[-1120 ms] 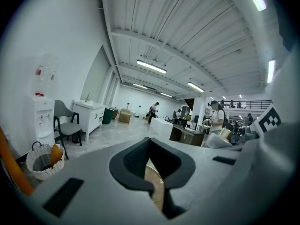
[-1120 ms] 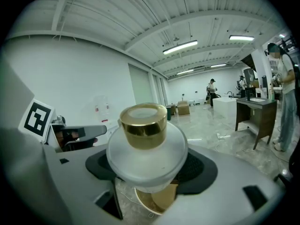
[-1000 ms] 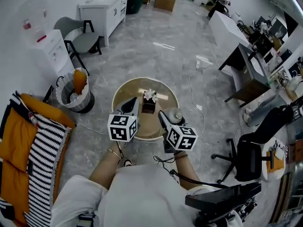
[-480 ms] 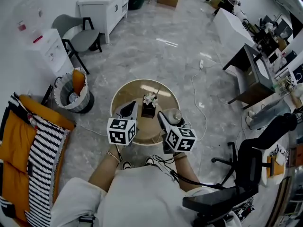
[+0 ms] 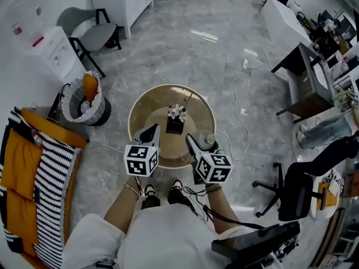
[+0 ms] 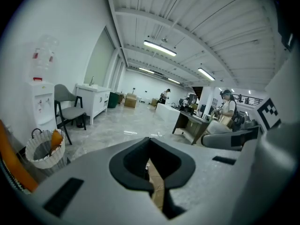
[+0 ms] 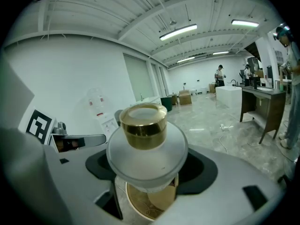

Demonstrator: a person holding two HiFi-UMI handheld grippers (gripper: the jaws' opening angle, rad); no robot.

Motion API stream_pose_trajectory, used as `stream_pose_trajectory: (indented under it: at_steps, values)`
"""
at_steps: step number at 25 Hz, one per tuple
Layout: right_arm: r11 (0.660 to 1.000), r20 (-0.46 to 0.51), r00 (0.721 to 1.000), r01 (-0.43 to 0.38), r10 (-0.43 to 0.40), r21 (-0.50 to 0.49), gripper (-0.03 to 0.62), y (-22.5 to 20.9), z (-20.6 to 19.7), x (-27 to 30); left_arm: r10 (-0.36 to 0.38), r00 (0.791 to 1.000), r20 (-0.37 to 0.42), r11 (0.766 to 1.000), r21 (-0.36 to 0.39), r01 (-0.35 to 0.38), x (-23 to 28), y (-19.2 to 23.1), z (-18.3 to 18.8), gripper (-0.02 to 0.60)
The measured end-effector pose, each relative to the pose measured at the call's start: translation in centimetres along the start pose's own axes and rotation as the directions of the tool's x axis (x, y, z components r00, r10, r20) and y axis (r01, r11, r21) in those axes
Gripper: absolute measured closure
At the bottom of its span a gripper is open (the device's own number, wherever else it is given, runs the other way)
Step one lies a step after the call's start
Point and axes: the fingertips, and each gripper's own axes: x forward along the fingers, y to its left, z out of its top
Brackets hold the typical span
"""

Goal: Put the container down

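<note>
Head view: we stand at the near side of a round table (image 5: pixel 136 108), with a small flower pot (image 5: pixel 175 120) at its middle
Left gripper (image 5: pixel 149 131): jaws pressed nearly together with nothing between, over the table's near left
Right gripper (image 5: pixel 197 142): we pinch the frosted container (image 7: pixel 146 153) with its gold cap (image 7: pixel 143 123), above the table's near right edge

In my jaws, matt grey plastic, the container (image 7: pixel 146 159) is frosted, matt glass with a shiny gold metallic cap (image 7: pixel 143 125). The table (image 5: pixel 148 113) is glossy, the floor (image 5: pixel 179 60) polished stone.
</note>
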Motion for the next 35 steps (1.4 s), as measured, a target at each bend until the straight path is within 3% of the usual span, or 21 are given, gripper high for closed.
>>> stream_pose_trajectory:
  at_steps: [8, 21, 35]
  values:
    - [0.999, -0.076, 0.997, -0.009, 0.012, 0.041, 0.247, -3.5, -5.6, 2.5, 0.012, 0.995, -0.101, 0.999, -0.034, -0.015, 3.7, 0.6, -6.8, 0.574]
    - [0.992, -0.206, 0.979, 0.032, -0.006, 0.121, 0.247, -8.9, -19.6, 5.9, 0.012, 0.967, -0.254, 0.996, -0.087, -0.035, 9.1, 1.9, -21.6, 0.574]
    - [0.994, -0.252, 0.967, 0.049, -0.023, 0.097, 0.247, -11.6, -26.6, 8.5, 0.014, 0.955, -0.297, 0.989, -0.134, -0.056, 10.1, 2.4, -28.3, 0.574]
